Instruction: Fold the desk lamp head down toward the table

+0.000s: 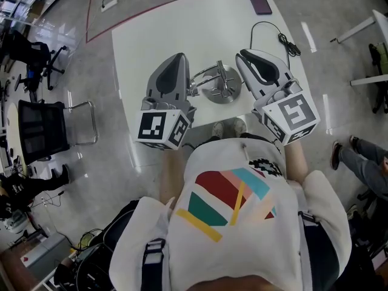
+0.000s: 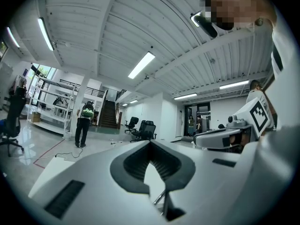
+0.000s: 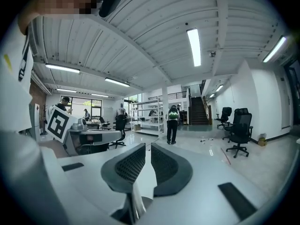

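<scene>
The desk lamp (image 1: 222, 92) stands on the white table (image 1: 145, 35), a round metal base with thin silver arms (image 1: 205, 73) folded low over it; I cannot make out its head. My left gripper (image 1: 177, 57) hovers level just left of the lamp, jaws shut, tips touching (image 2: 150, 143). A thin metal rod (image 2: 160, 198) shows low in the gap behind the tips; whether it is pinched I cannot tell. My right gripper (image 1: 245, 54) hovers level on the lamp's right, its pads together but for a hairline slit (image 3: 147, 146). A lamp rod (image 3: 134, 204) shows beneath them.
A dark phone (image 1: 259, 0) lies at the table's far right corner, with a black cable (image 1: 282, 39) coiled by the right edge. Office chairs (image 1: 42, 129) stand left of the table. A seated person's legs (image 1: 362, 160) and another table (image 1: 371, 24) are at the right.
</scene>
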`<state>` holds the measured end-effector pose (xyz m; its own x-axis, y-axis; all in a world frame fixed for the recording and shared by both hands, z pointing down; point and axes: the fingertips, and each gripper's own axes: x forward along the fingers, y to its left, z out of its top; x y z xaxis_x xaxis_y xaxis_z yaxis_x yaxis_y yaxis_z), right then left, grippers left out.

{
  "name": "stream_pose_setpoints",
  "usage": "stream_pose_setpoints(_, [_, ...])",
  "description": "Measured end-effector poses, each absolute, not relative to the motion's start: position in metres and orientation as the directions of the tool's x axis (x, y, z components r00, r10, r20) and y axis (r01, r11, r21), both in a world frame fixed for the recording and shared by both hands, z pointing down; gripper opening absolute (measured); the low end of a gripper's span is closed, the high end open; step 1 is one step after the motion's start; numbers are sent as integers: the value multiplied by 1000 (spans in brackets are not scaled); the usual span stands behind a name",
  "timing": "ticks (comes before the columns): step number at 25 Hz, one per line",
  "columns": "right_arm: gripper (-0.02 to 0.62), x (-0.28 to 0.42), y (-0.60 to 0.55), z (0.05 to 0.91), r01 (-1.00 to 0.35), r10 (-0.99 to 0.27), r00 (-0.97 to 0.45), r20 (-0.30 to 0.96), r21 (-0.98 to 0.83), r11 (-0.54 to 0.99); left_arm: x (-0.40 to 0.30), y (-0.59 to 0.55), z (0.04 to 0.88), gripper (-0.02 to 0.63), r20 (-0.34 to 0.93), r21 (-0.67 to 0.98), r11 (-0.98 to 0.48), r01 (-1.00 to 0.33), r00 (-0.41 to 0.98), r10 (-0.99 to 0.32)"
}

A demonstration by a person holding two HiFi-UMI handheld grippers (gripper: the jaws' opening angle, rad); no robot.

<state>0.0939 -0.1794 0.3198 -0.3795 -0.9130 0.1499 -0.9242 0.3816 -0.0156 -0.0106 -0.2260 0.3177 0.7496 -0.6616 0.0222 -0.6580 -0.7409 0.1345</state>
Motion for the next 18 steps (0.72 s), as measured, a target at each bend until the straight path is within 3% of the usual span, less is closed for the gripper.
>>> stream_pose_setpoints(18, [44, 113, -159, 370, -939, -900, -341, 272, -63, 337, -19, -243, 333, 43, 51, 134, -735, -665, 745, -665])
